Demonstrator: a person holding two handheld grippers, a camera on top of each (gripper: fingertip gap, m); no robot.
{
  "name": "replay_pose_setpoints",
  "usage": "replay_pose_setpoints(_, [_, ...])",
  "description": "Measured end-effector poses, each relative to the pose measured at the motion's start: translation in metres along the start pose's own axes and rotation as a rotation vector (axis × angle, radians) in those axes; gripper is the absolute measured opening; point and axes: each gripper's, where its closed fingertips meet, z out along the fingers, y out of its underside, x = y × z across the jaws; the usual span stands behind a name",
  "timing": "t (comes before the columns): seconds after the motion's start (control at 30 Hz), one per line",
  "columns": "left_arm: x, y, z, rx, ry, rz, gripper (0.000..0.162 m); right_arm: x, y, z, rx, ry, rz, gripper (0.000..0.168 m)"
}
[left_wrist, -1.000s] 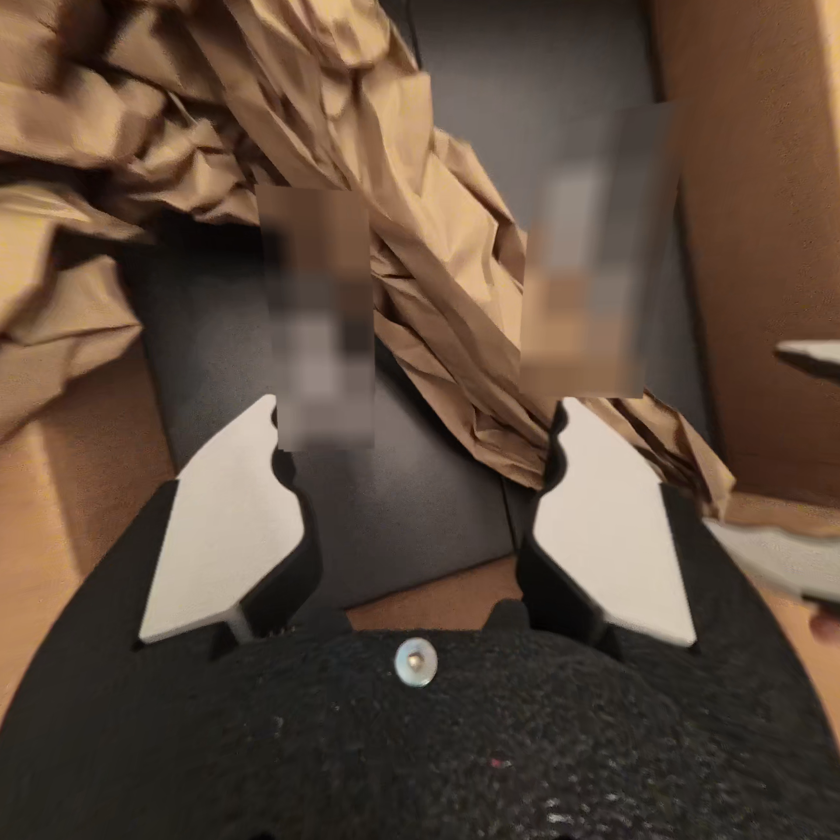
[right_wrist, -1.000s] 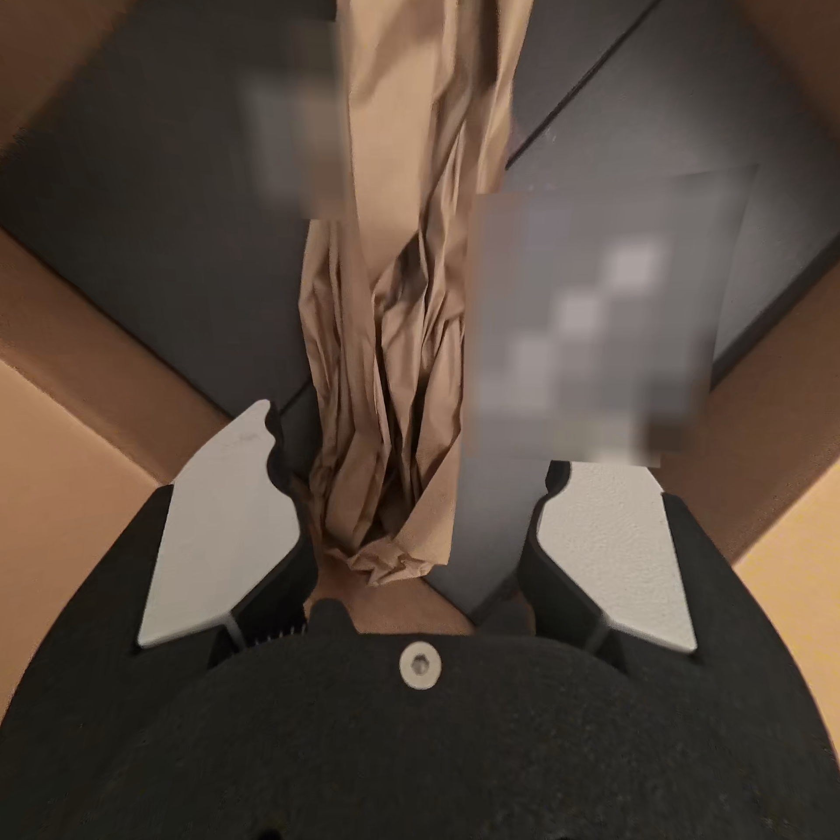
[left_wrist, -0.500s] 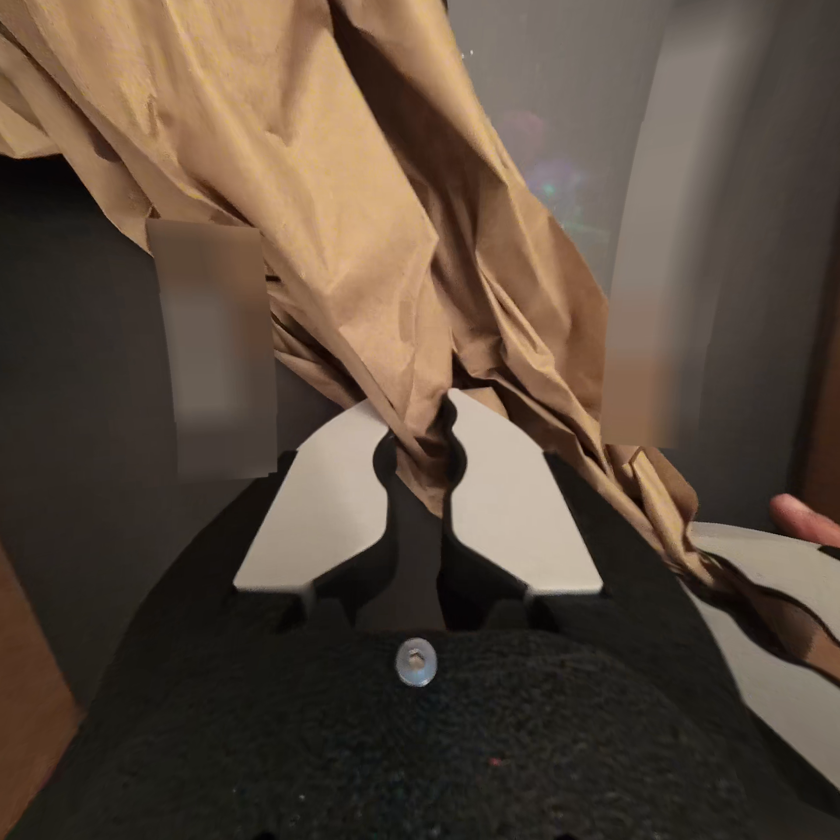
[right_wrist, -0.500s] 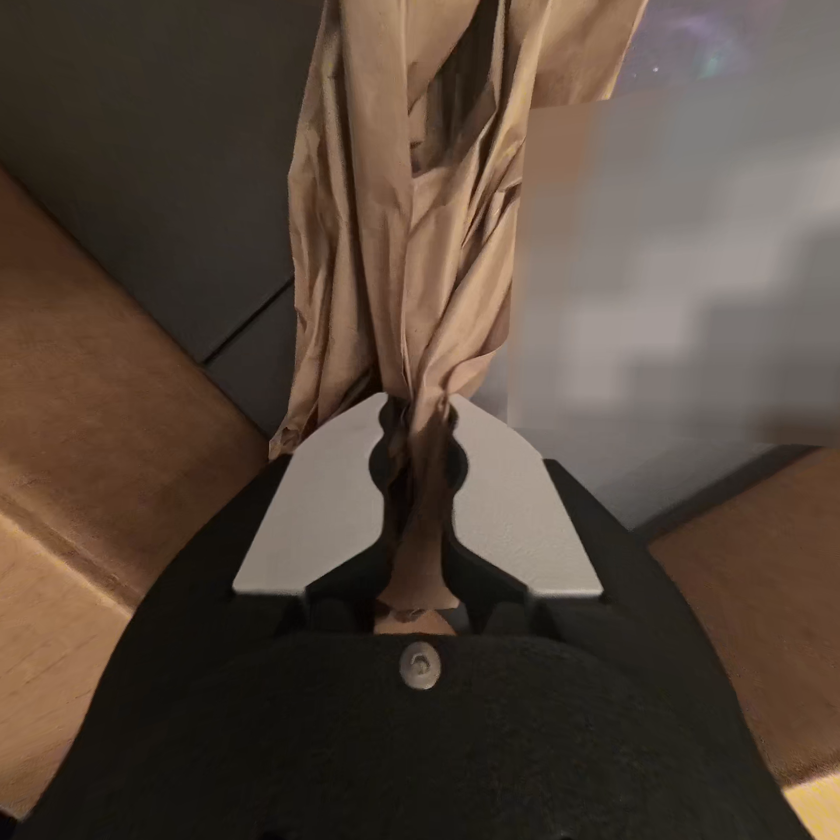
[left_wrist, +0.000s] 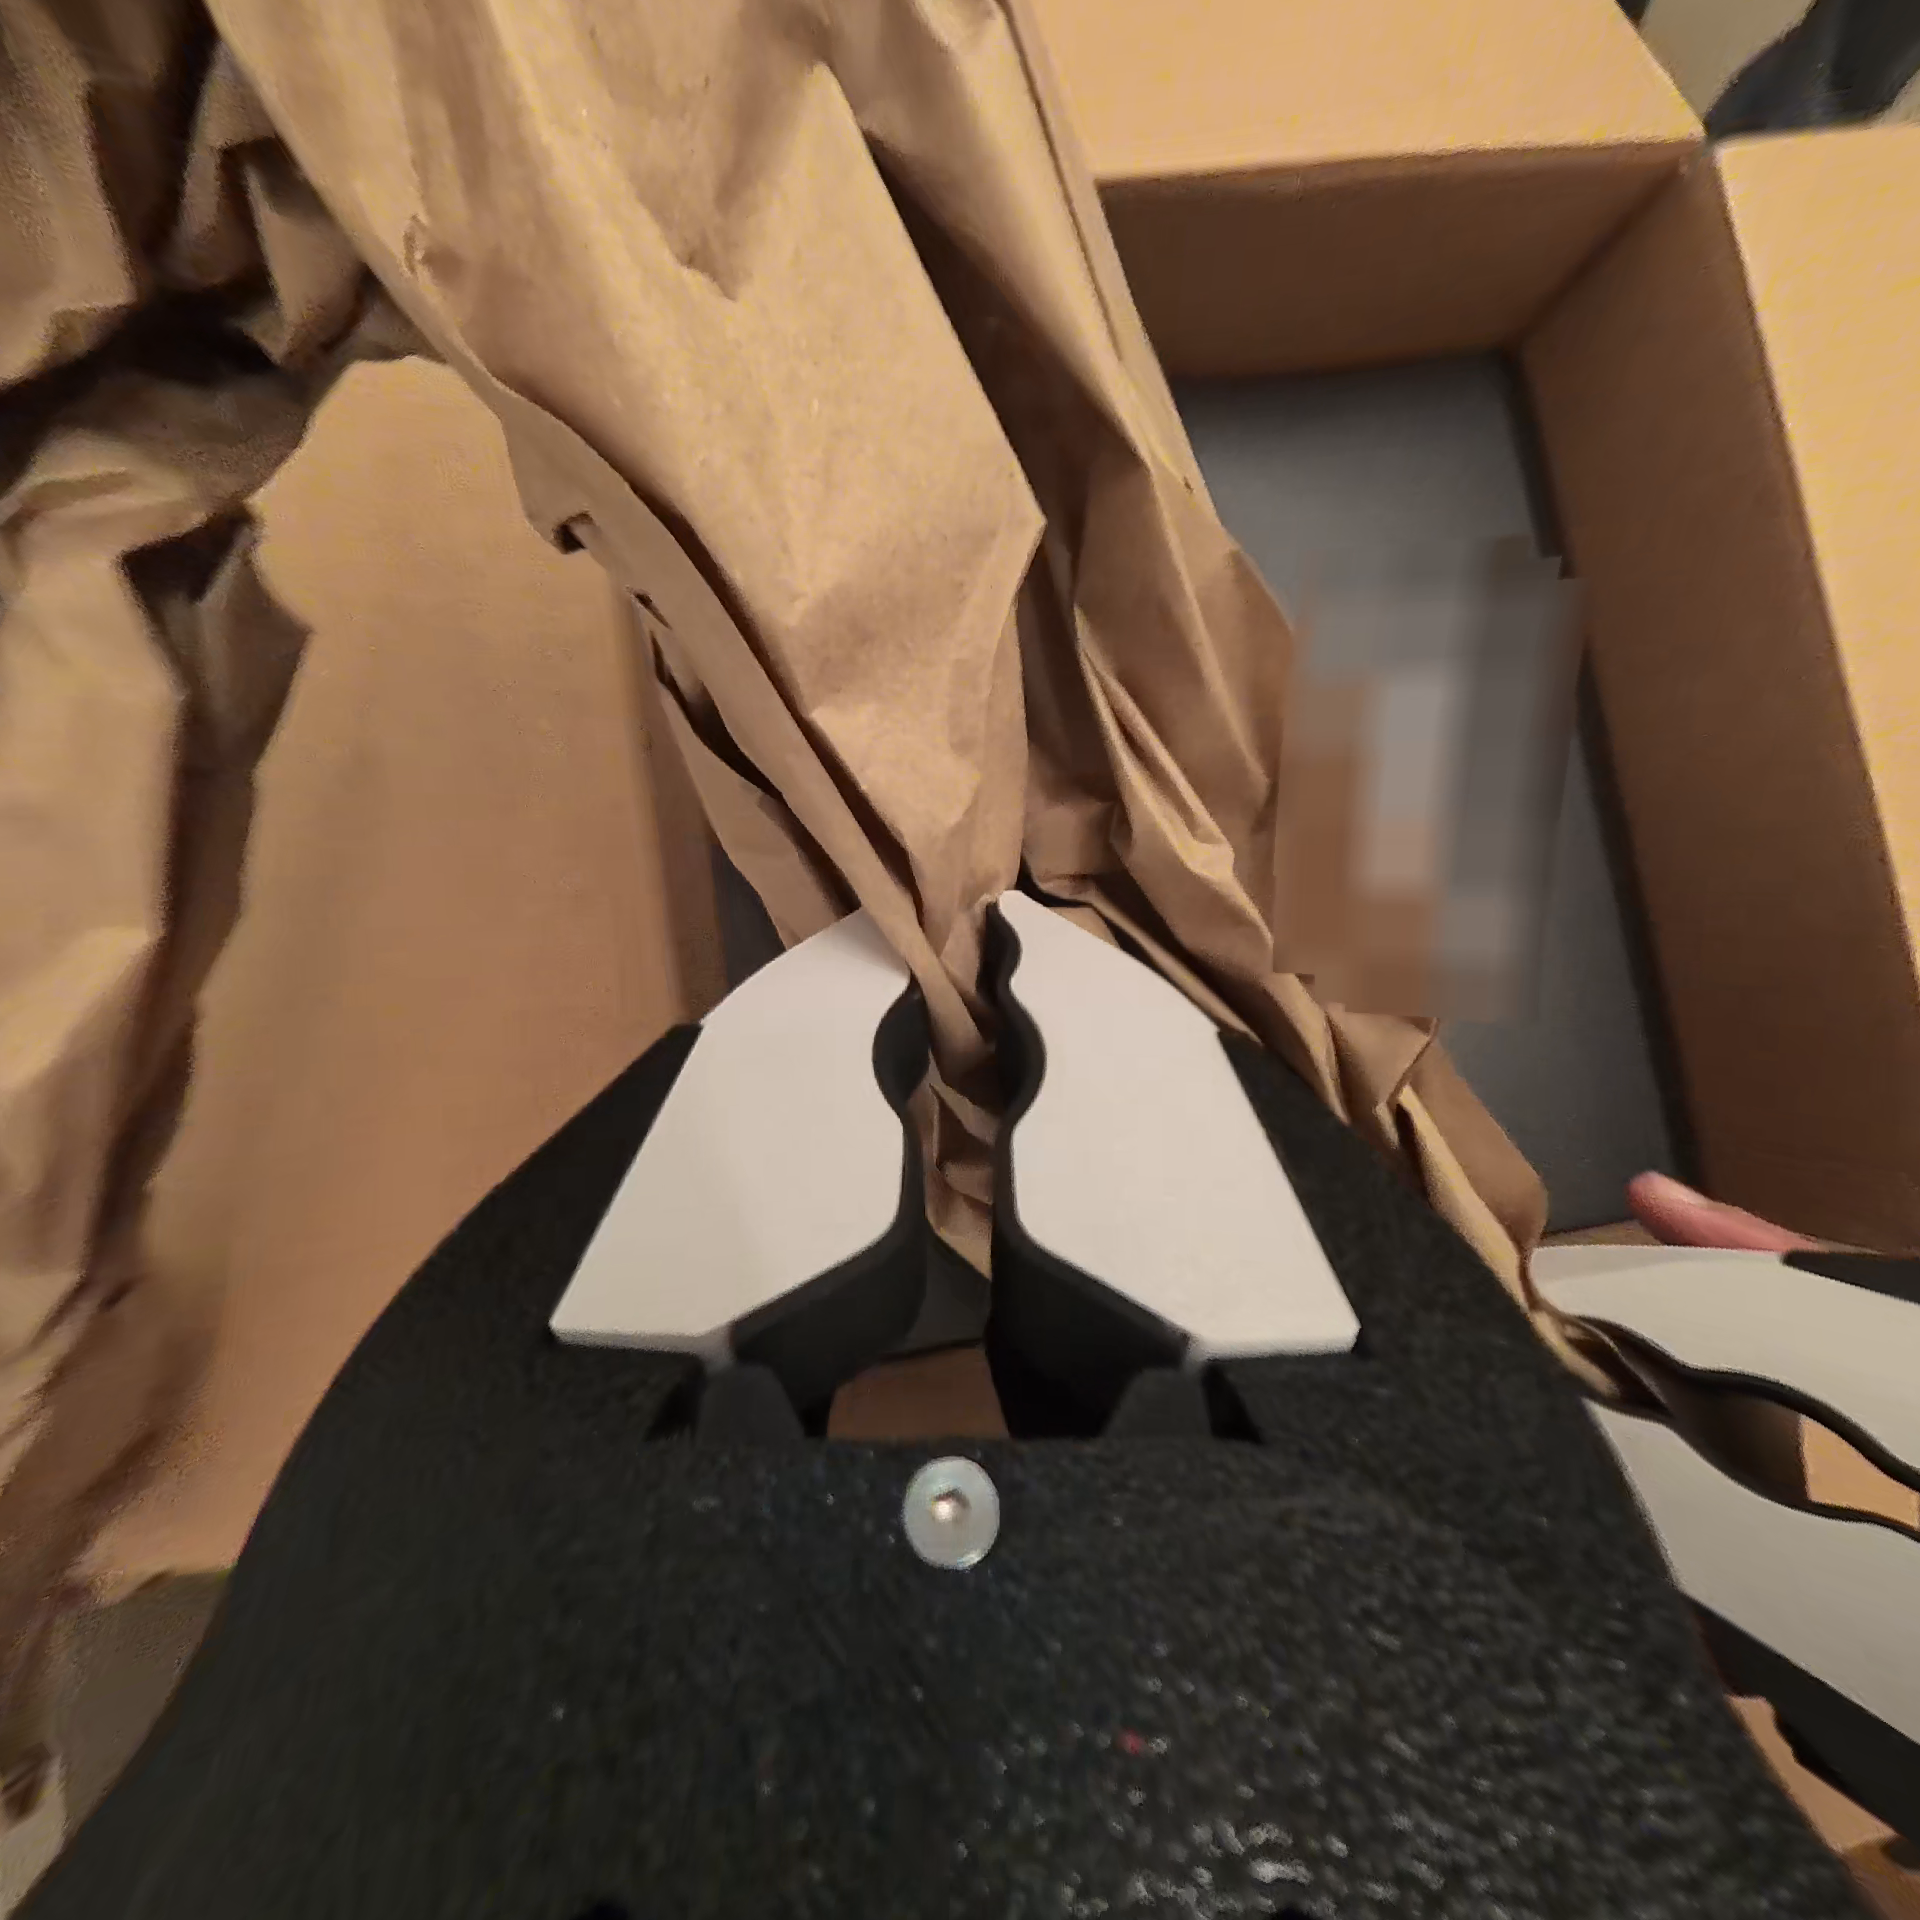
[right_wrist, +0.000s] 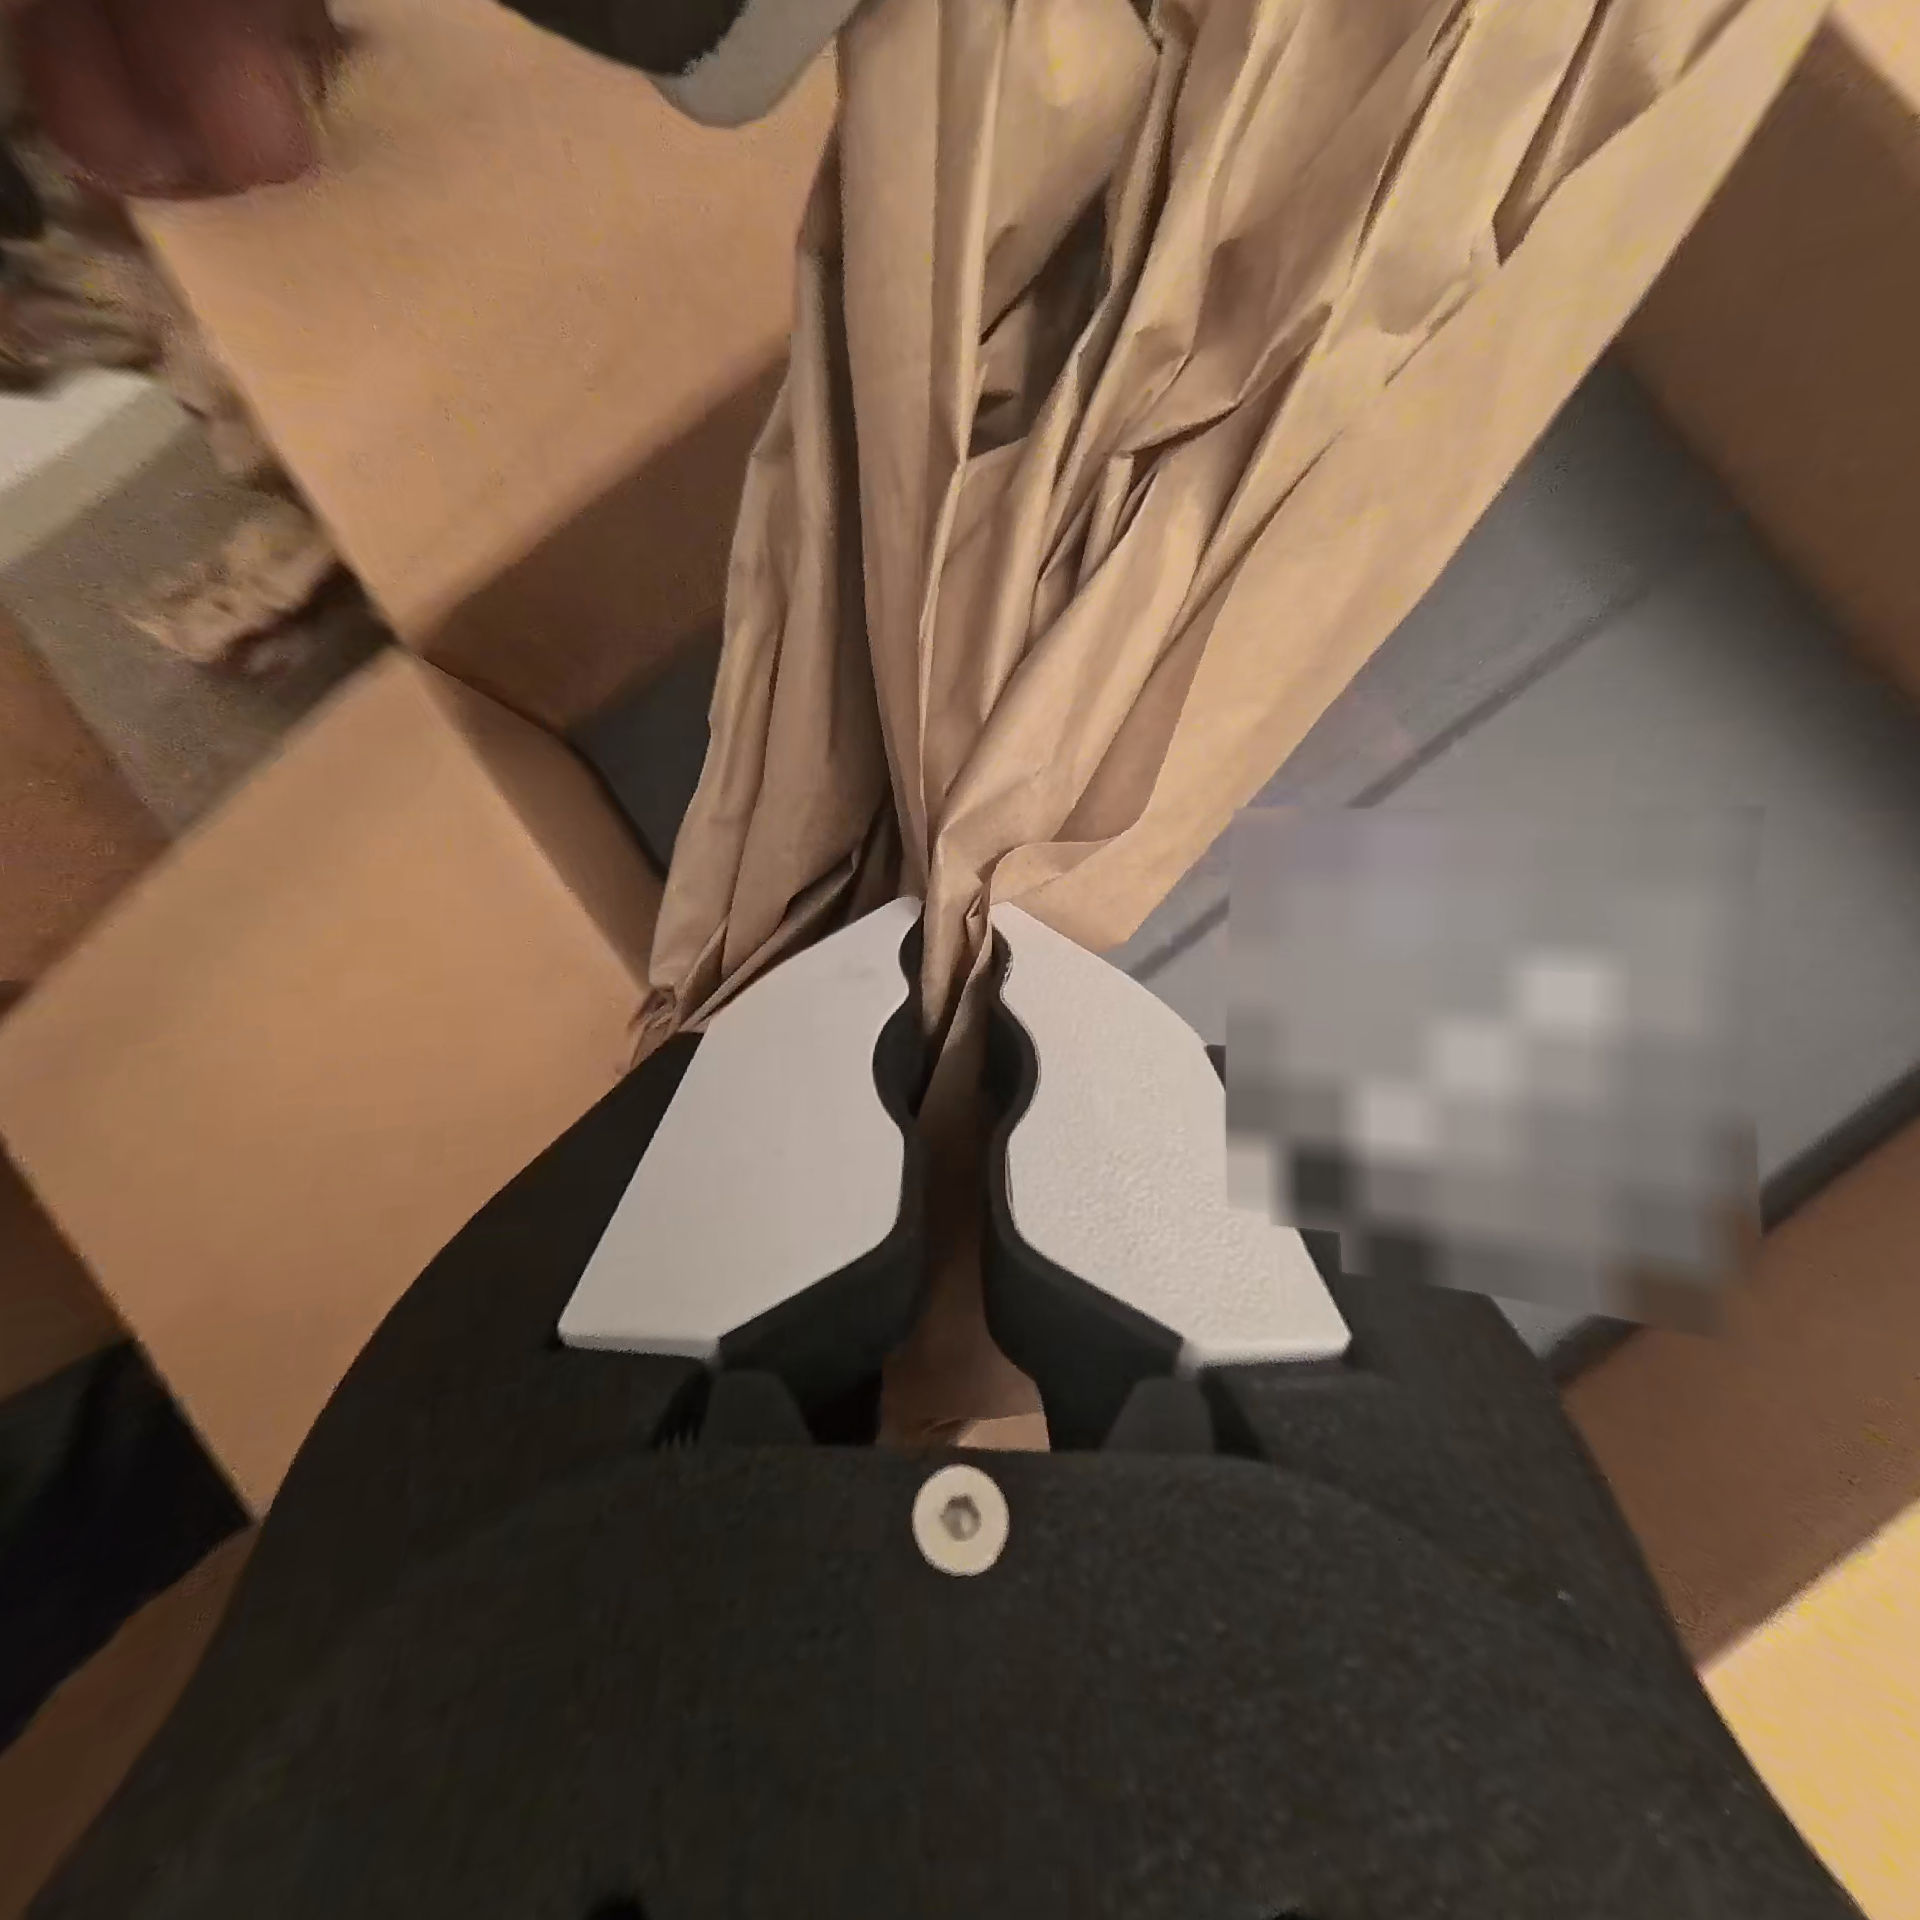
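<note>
My left gripper (left_wrist: 961, 925) is shut on a bunched fold of crumpled brown packing paper (left_wrist: 790, 499), which stretches up and to the left over an open cardboard box (left_wrist: 1714, 727). My right gripper (right_wrist: 961, 925) is shut on the same brown paper (right_wrist: 1039, 468), pinched between its pads, and it also shows at the right edge of the left wrist view (left_wrist: 1766, 1392), clamped on the paper's end. Dark grey flat boxes (right_wrist: 1558, 675) lie in the bottom of the cardboard box (right_wrist: 416, 364), also seen in the left wrist view (left_wrist: 1403, 499).
Cardboard flaps (right_wrist: 260, 987) stand open around the box. A fingertip (left_wrist: 1704, 1226) shows beside the right gripper. More crumpled paper (left_wrist: 94, 727) hangs at the far left. A pale floor with a bit of paper (right_wrist: 156, 540) lies outside the box. About 15 centimeters separates my left fingertips from my right.
Both grippers went from wide open to shut on the brown paper. Both then rose with it, so the paper is pulled up away from the dark boxes and the box walls come into view.
</note>
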Motion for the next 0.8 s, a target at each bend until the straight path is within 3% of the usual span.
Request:
replay_pose_setpoints(0.17, [-0.111, -0.006, -0.087, 0.042, -0.115, 0.004, 0.006, -0.090, -0.097, 0.007, 0.089, -0.085, -0.080, 0.005])
replay_pose_setpoints(0.33, [-0.224, 0.038, -0.132, -0.005, -0.194, -0.072, 0.007, -0.179, -0.157, 0.048, 0.089, -0.162, -0.143, 0.006])
replay_pose_setpoints(0.53, [-0.332, 0.106, -0.131, -0.118, -0.222, -0.118, 0.007, -0.272, -0.186, 0.117, 0.037, -0.251, -0.136, 0.006])
replay_pose_setpoints(0.67, [-0.383, 0.144, -0.113, -0.166, -0.216, -0.132, 0.014, -0.306, -0.191, 0.161, -0.001, -0.262, -0.119, 0.010])
replay_pose_setpoints(0.73, [-0.408, 0.161, -0.108, -0.148, -0.245, -0.154, 0.029, -0.311, -0.189, 0.179, -0.032, -0.236, -0.128, 0.022])
replay_pose_setpoints(0.8, [-0.428, 0.175, -0.112, -0.131, -0.314, -0.153, 0.037, -0.310, -0.187, 0.186, -0.051, -0.210, -0.156, 0.044])
